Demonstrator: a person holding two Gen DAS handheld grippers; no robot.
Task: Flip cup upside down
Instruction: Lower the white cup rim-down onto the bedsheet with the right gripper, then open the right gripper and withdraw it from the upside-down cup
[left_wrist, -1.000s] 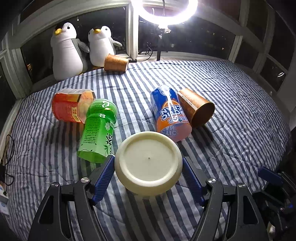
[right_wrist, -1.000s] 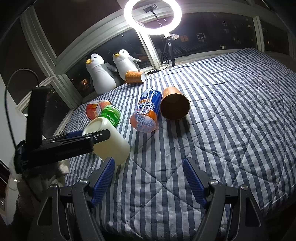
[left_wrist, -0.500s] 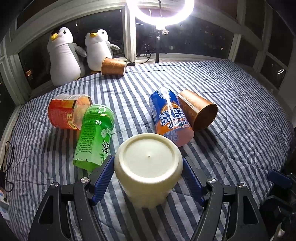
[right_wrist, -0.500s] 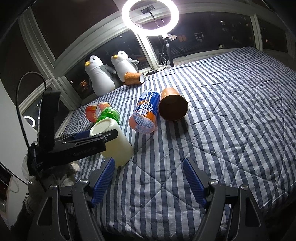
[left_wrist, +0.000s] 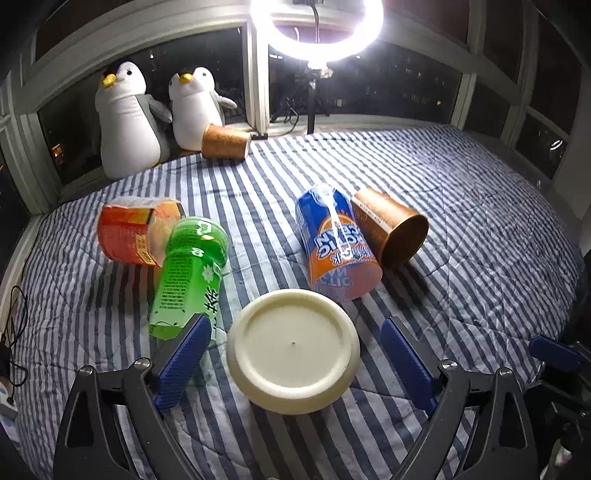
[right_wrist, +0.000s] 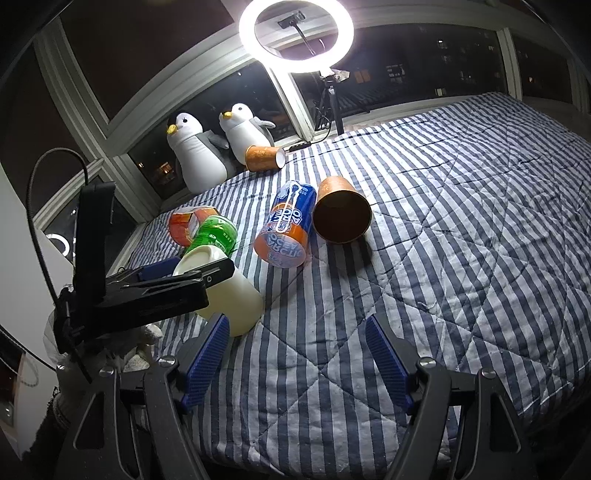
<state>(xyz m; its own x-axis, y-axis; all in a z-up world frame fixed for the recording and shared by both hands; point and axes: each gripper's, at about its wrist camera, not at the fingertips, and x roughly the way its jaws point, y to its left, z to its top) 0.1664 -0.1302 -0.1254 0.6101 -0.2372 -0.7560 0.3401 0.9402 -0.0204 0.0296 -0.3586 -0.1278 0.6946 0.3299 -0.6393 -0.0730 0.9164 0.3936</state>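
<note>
**A:** Left wrist view first: where is the cup (left_wrist: 293, 349)?

**B:** Between the blue pads of the left gripper (left_wrist: 295, 360), standing mouth-down on the striped bed (left_wrist: 480, 221) with its flat base facing up. There is a gap on each side between pad and cup, so the jaws are spread and not gripping it.

**A:** Does the right wrist view agree?

**B:** It shows the cup (right_wrist: 229, 291) upside down on the bed (right_wrist: 461, 240), tilted a little, with the left gripper's (right_wrist: 207, 273) black arm across its upper part. From that side I cannot tell whether a pad touches it.

**A:** And the right gripper (right_wrist: 295, 354)?

**B:** Released, jaws wide apart over bare bedding, just right of the cup, holding nothing.

**A:** What lies around the cup?

**B:** Just behind it to the left, a green bottle (left_wrist: 190, 273) on its side, with an orange carton (left_wrist: 135, 230) behind that. Behind the cup to the right, a blue and orange can (left_wrist: 338, 243) lies on its side, touching a brown paper cup (left_wrist: 391, 230) whose mouth faces the camera. Far behind the cup, by the window, two penguin toys (left_wrist: 127, 118) stand with another brown cup (left_wrist: 225, 142) lying beside them, and a lit ring light (left_wrist: 317, 26) above.
</note>
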